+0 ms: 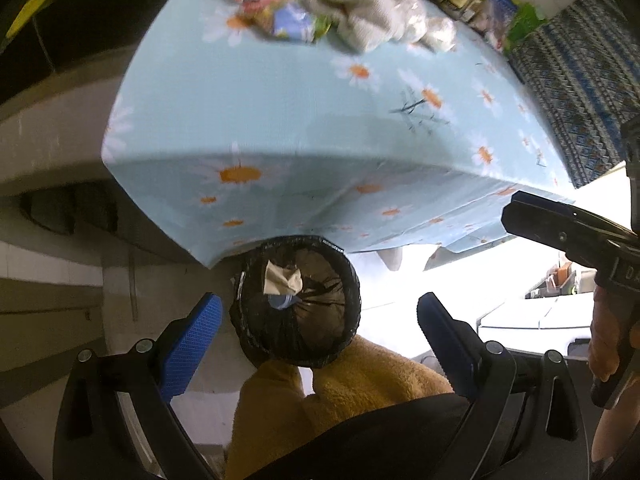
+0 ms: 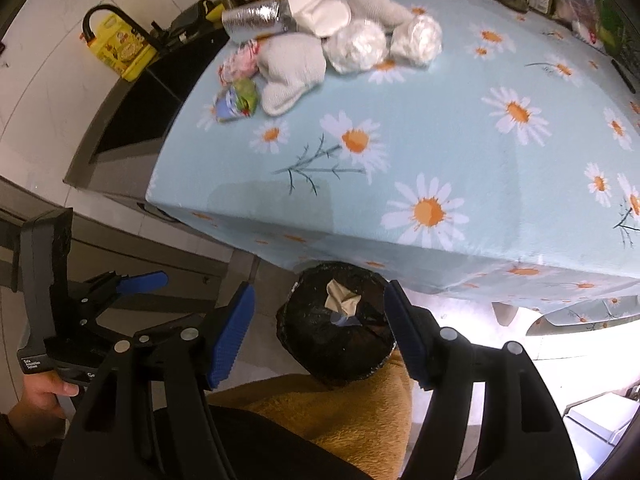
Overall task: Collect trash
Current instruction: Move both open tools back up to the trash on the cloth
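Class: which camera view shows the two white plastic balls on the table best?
The right wrist view: both balls lie sharp and whole beside the socks. The left wrist view shows them blurred at the table's far end.

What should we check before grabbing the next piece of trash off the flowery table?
1. Left gripper empty, jaws apart: ok.
2. Right gripper empty, jaws apart: ok.
3. Trash bin open on top, crumpled paper inside: ok.
4. Trash left on the tablecloth: yes, a crumpled wrapper and white plastic wads.
5. Which pieces in the pile are trash and which are white socks: cannot tell.
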Available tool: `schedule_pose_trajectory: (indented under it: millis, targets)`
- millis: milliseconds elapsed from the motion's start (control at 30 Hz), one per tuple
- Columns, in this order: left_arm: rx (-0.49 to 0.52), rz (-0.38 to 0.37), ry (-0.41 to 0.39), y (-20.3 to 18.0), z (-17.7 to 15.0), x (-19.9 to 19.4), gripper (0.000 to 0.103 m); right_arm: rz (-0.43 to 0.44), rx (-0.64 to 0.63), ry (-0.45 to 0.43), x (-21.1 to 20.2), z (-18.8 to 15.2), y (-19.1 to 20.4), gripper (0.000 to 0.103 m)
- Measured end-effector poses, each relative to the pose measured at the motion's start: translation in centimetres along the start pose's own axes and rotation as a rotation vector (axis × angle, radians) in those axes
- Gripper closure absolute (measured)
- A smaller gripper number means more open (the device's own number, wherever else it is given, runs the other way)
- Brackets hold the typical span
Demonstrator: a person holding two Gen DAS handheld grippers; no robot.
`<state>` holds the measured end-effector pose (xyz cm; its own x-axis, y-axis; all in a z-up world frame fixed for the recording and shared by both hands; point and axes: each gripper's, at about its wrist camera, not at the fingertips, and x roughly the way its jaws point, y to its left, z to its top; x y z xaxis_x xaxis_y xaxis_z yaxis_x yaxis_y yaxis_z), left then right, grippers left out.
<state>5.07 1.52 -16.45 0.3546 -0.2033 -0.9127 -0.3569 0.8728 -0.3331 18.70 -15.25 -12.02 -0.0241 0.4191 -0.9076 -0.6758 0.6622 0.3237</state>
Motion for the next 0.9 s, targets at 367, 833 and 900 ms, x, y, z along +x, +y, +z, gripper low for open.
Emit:
schedule_pose_trajectory:
  millis: [367,833,900]
  targets:
    - [0.041,-0.043,-0.107,0.1,1.2,-3.6,0.008,-0.058,0.035,-0.078,-2.5,-0.7,1.0,0.036]
    - [0.02,-0.018,-0.231,-1.1,5.3,-6.0,0.008,-0.062,-0.035,-0.144,-4.6,2.9,-0.5,0.034]
    - [0.004,0.001,-0.236,-1.1,5.9,-5.8,0.008,-0.047,-0.043,-0.143,-4.3,4.0,-1.3,0.034]
